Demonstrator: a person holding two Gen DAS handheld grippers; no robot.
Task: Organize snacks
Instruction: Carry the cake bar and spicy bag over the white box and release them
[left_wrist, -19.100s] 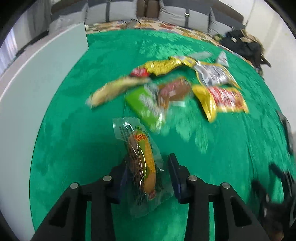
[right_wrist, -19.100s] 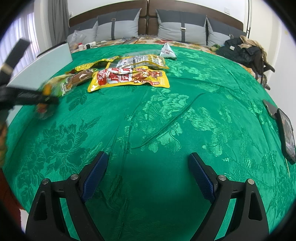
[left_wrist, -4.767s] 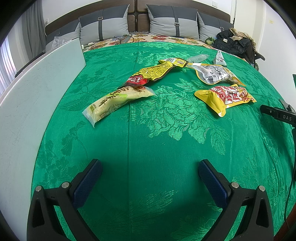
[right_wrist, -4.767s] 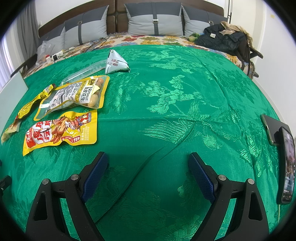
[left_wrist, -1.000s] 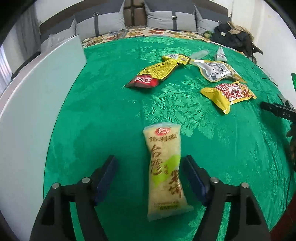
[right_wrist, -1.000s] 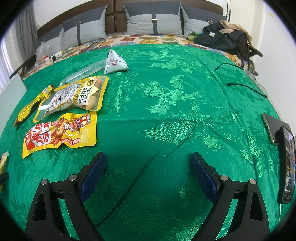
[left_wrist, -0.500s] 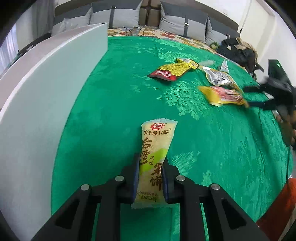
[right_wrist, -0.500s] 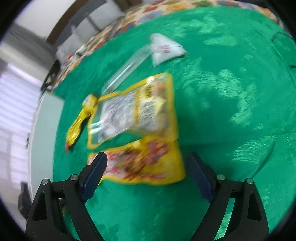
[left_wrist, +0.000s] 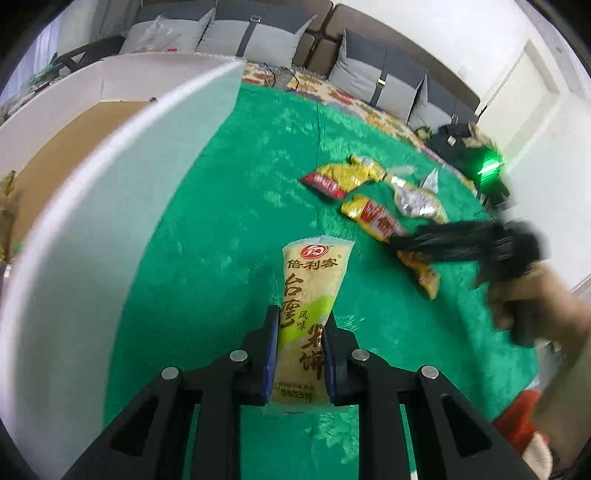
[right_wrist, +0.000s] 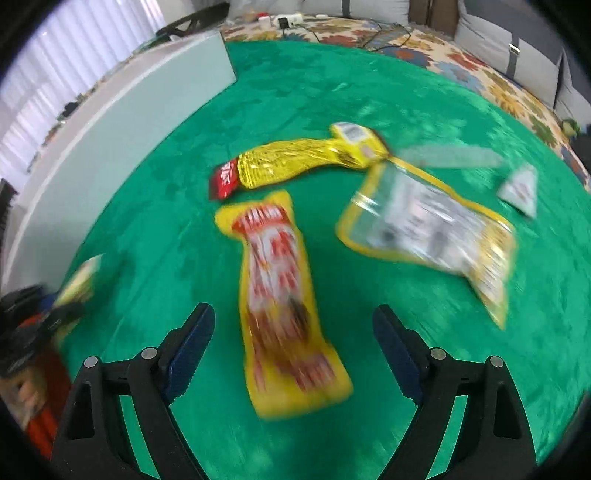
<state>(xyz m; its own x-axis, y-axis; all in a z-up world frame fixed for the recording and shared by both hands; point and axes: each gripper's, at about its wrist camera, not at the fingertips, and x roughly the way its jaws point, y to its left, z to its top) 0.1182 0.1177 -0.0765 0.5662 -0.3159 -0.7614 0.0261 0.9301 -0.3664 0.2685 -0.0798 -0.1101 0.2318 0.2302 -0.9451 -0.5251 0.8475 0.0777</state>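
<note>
The left gripper (left_wrist: 298, 354) is clamping a pale yellow snack packet (left_wrist: 310, 295) between its blue pads, jaws nearly together, and is holding it lifted above the green bedspread (left_wrist: 229, 206), just to the right of the white box (left_wrist: 92, 229). The packet is sticking forward out of the jaws, its red logo end pointing away from the camera. The right gripper (right_wrist: 291, 332) is hovering with its jaws spread wide and gripping nothing. A yellow and red pouch (right_wrist: 284, 295) is lying flat on the bedspread between and just ahead of its fingers, running lengthwise away from them; whether they are touching it is blurred. Farther from the box, a long yellow wrapper (right_wrist: 295, 166) and a clear-fronted yellow bag (right_wrist: 428, 221) are lying beyond the pouch.
</note>
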